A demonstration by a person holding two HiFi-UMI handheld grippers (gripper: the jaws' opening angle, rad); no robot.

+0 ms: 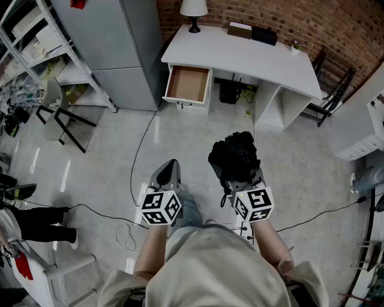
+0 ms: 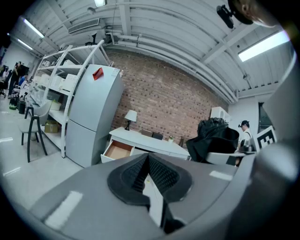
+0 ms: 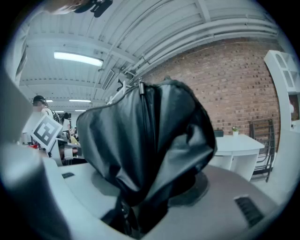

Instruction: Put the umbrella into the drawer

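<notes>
A folded black umbrella (image 1: 235, 157) sits between the jaws of my right gripper (image 1: 239, 174), which is shut on it; in the right gripper view the umbrella (image 3: 150, 140) fills the middle and hides the jaw tips. My left gripper (image 1: 168, 175) is shut and holds nothing; in the left gripper view its black pads (image 2: 149, 176) meet. The open drawer (image 1: 188, 84), brown inside, sticks out of the left side of the white desk (image 1: 240, 55) ahead of both grippers. It also shows as the drawer (image 2: 118, 150) in the left gripper view.
A grey fridge (image 1: 123, 48) stands left of the desk, with a metal shelf rack (image 1: 42, 54) and a chair (image 1: 57, 111) further left. A lamp (image 1: 194, 12) and boxes sit on the desk. Cables (image 1: 138, 162) trail over the floor. A folding chair (image 1: 333, 90) leans at right.
</notes>
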